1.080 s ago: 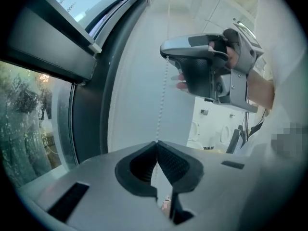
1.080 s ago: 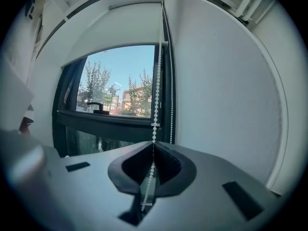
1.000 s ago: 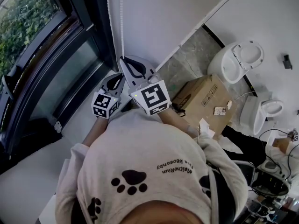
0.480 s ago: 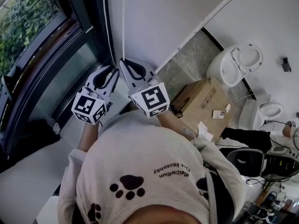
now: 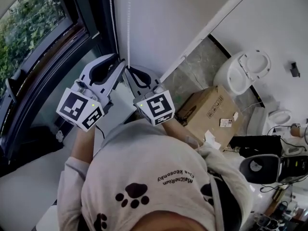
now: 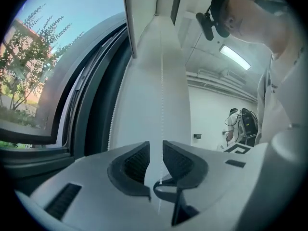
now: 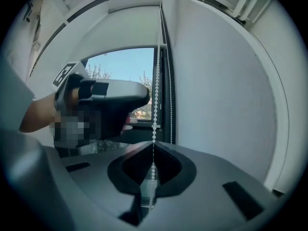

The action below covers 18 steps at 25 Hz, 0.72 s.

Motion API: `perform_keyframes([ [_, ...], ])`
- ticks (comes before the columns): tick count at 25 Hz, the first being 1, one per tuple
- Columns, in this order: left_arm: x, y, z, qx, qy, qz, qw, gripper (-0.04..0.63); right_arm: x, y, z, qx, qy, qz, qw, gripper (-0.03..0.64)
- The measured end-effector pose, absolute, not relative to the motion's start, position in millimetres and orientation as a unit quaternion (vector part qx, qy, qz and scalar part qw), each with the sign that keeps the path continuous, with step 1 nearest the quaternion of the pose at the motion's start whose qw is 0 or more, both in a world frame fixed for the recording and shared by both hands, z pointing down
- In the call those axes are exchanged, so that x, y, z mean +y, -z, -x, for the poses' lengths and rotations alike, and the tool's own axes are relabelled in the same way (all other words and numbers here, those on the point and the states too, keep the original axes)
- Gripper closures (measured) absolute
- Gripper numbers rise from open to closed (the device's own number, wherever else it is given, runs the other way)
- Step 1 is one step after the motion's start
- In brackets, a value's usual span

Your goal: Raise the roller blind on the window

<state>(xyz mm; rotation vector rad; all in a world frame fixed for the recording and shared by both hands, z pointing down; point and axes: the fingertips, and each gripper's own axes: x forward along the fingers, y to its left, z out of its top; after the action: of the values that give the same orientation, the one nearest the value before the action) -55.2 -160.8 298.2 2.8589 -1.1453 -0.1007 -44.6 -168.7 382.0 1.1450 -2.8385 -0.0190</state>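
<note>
Just right of the dark window frame (image 5: 94, 18), the left tool (image 6: 155, 146) points level, its jaws slightly apart after just opening, with the bead chain (image 5: 128, 30) running up through the gap unpressed. The chain, a thin white string of small beads, hangs plumb against the white wall (image 5: 163, 18), long axis vertical. Lower on the same strand, the right tool (image 7: 153, 147) is clamped shut on it; the next higher grip likely falls to the left.

The bead chain (image 7: 154, 124) between the fingers (image 7: 167, 163) of the right gripper (image 7: 153, 143) is of small white beads, smooth and a little glossy. The left gripper (image 6: 156, 146) and the right one look like matt grey plastic, inner faces ribbed. Beyond the fingers the wall (image 7: 226, 90) is smooth, matt white.
</note>
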Motion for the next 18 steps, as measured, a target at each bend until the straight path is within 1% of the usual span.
perform_keyframes([
  [10, -167, -234, 38, -0.333, 0.036, -0.942, -0.014, 0.514, -166, -382, 49, -0.931, 0.006, -0.363, 0.046, 0.606],
  [12, -171, -225, 36, -0.330, 0.025, -0.944, -0.024, 0.544, -167, -385, 49, -0.931, 0.007, -0.361, 0.050, 0.606],
  [13, -173, -223, 34, -0.327, 0.014, -0.944, -0.029, 0.574, -167, -385, 50, -0.931, 0.009, -0.361, 0.051, 0.606],
  [15, -174, -223, 30, -0.321, -0.007, -0.947, -0.034, 0.582, -168, -382, 51, -0.932, 0.013, -0.360, 0.044, 0.606],
  [18, -175, -224, 28, -0.314, 0.001, -0.949, -0.018, 0.586, -171, -381, 50, -0.932, 0.011, -0.361, 0.041, 0.606],
])
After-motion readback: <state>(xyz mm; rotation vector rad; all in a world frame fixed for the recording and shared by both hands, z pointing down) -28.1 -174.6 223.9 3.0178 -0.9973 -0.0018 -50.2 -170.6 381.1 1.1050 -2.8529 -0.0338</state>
